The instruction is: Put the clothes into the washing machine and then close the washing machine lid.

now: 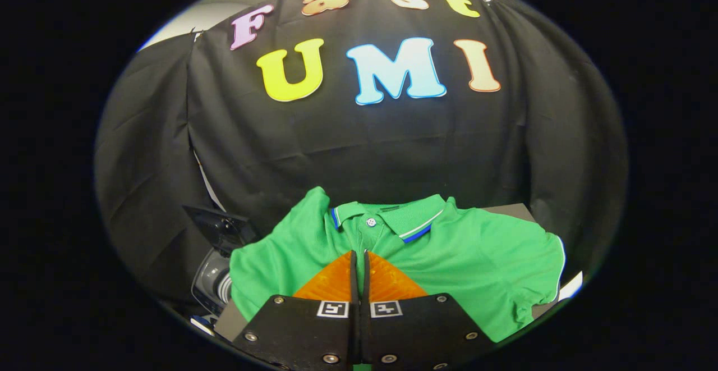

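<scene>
Green knit, a polo shirt (449, 259) lies spread flat on a grey surface (513, 210), collar away from the gripper (359, 256), whose fingers sit pressed together over the shirt's chest with no cloth visibly between them. Closing on one thin layer could let the shirt slip or trail out. Left of the shirt, the washing machine (216, 273) is half hidden; its drum opening and open lid (219, 228) are hard to make out.
</scene>
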`<state>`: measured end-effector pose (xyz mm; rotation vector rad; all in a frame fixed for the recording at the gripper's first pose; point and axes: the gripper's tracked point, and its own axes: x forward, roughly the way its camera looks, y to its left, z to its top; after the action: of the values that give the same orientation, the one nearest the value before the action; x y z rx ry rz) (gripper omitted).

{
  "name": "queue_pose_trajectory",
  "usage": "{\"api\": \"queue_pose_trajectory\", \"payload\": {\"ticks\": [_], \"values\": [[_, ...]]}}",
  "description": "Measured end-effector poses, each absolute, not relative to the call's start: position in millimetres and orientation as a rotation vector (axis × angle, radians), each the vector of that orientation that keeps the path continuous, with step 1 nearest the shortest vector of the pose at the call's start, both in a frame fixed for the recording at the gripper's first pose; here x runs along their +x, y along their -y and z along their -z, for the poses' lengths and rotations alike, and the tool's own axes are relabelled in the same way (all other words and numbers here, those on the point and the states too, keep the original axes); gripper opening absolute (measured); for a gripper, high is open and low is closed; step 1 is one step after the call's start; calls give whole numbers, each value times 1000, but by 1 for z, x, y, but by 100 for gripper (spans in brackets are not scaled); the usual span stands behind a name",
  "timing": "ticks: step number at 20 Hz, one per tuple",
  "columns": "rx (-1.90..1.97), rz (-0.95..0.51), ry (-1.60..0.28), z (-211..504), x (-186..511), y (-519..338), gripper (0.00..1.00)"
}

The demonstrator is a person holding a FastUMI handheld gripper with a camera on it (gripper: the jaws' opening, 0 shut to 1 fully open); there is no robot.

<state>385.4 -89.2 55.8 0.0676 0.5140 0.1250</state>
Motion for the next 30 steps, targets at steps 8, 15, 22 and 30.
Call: {"api": "queue_pose_trajectory", "payload": {"ticks": [8,15,22,30], "values": [[170,-185,-381,-110,374,33,0],[205,-289,-301,-138,370,-37,0],[214,-370,-274,-148,360,-110,0],[213,-440,-269,-150,350,-190,0]]}}
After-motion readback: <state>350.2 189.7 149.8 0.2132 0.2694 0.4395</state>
